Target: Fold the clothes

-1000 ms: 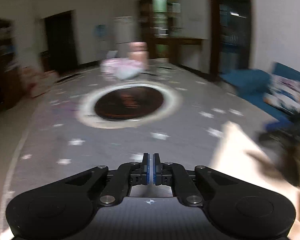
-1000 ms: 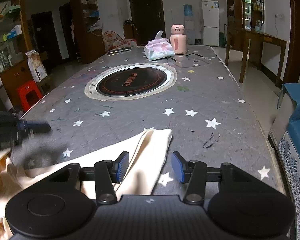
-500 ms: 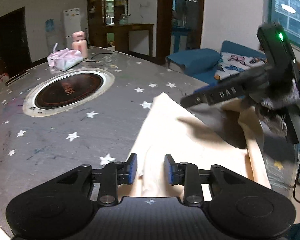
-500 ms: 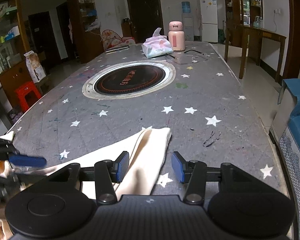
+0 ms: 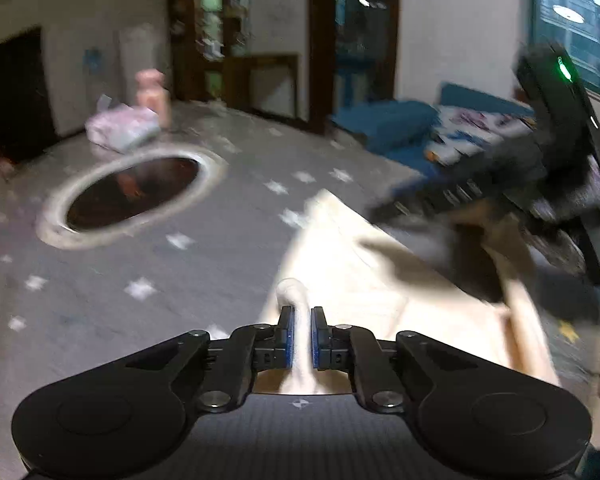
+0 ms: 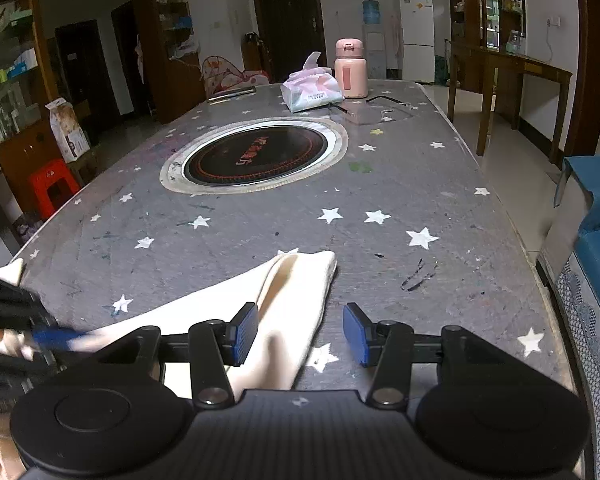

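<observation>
A cream garment (image 5: 380, 280) lies on the near end of the grey star-patterned table (image 5: 180, 272); it also shows in the right wrist view (image 6: 292, 304). My left gripper (image 5: 300, 338) is shut on a raised fold of the cream garment. My right gripper (image 6: 300, 334) is open and empty, just above the garment's folded corner. The right gripper shows in the left wrist view (image 5: 500, 192) over the garment's far side. The left gripper's blue fingertips (image 6: 56, 336) show at the left edge of the right wrist view.
A round black cooktop (image 6: 256, 156) is set into the table's middle. A tissue pack (image 6: 312, 90) and a pink flask (image 6: 351, 68) stand at the far end. A blue sofa (image 6: 596, 216) stands to the right, a red stool (image 6: 52, 184) to the left.
My left gripper has closed on a fold of the cream garment after being open over it. The left view has swung and blurred. My right gripper has stayed open and nearly still.
</observation>
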